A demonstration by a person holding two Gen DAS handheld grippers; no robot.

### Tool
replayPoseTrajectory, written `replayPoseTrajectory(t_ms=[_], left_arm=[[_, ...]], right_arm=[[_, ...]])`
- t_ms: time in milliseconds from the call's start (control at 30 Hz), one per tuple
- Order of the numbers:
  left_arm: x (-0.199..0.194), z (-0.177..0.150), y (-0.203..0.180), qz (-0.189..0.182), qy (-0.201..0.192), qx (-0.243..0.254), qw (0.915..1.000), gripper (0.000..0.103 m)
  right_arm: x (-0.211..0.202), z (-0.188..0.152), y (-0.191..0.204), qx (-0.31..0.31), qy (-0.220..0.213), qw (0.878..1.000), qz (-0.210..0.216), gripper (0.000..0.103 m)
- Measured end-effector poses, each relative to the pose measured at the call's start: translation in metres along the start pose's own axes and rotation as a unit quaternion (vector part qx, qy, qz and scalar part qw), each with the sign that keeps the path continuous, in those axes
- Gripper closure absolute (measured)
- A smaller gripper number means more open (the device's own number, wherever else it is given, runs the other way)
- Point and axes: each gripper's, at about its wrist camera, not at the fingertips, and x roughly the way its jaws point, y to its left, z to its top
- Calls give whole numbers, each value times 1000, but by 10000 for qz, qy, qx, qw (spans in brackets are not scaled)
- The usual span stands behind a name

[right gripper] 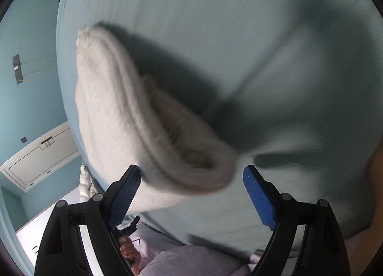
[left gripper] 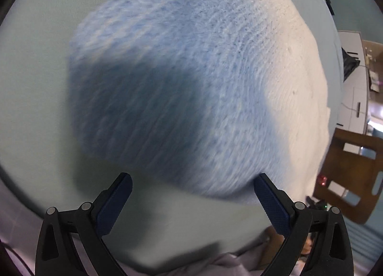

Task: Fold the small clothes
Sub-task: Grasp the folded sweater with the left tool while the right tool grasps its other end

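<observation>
A knit garment, blue at one end and white at the other [left gripper: 191, 89], lies on a pale green sheet [left gripper: 36, 60] and fills the left wrist view. My left gripper [left gripper: 191, 180] is open and empty, just short of its near edge. In the right wrist view the garment's white end [right gripper: 124, 117] shows as a folded, layered roll with its open end toward me. My right gripper [right gripper: 192, 173] is open, its jaws on either side of that rolled end, not closed on it.
The sheet [right gripper: 275, 60] covers a bed. A brown wooden piece of furniture [left gripper: 354, 170] stands to the right of the bed. A blue wall with a white panel [right gripper: 40, 153] is at left. Lilac fabric [right gripper: 191, 261] lies below the grippers.
</observation>
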Motion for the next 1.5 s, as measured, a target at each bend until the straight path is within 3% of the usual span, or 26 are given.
replayPoseTrajectory(t_ms=[133,233,300,367,467,667,833,933,1133,1300,1367,1500], left_arm=[[5,7,-5,-178,32,-70,9998,3],[9,16,-7,-466,43,-205,9987,18],[7,5,-5,-439,-12,-250,9987,25],[7,5,-8,-400,-94,-308,9987,37],[0,1,-18,-336,-315,-169,9988,56],[-15,2,-29,-601,-594,-56,9964,69],[-48,-16,-37,-951,-908,387,9906,72],[-64,-33,-33,-1066,-881,572,9887,73],[-74,-72,13,-900,-181,257,9954,74],[-85,-72,-1,-1052,-207,20,9942,74],[-97,-67,-5,-1260,-283,-172,9915,75],[-112,-42,-29,-1533,-513,-484,9857,75]], right_arm=[[15,2,21,-339,-74,9993,-118,29],[24,4,28,-472,-172,9984,-251,32],[17,-4,32,-564,-238,9976,-309,41],[10,-5,34,-681,-314,9968,-259,63],[-2,-9,44,-1009,-487,9935,-208,74],[-22,-27,69,-1647,-1054,9805,-212,79],[-51,-45,82,-2031,-1346,9694,303,80],[-69,-57,82,-2162,-1342,9658,499,80],[-99,-80,61,-1926,-949,9767,-50,81],[-98,-82,52,-1510,-652,9855,-420,81],[-108,-79,52,-1278,-686,9887,-368,80],[-120,-84,77,-836,-910,9922,142,80]])
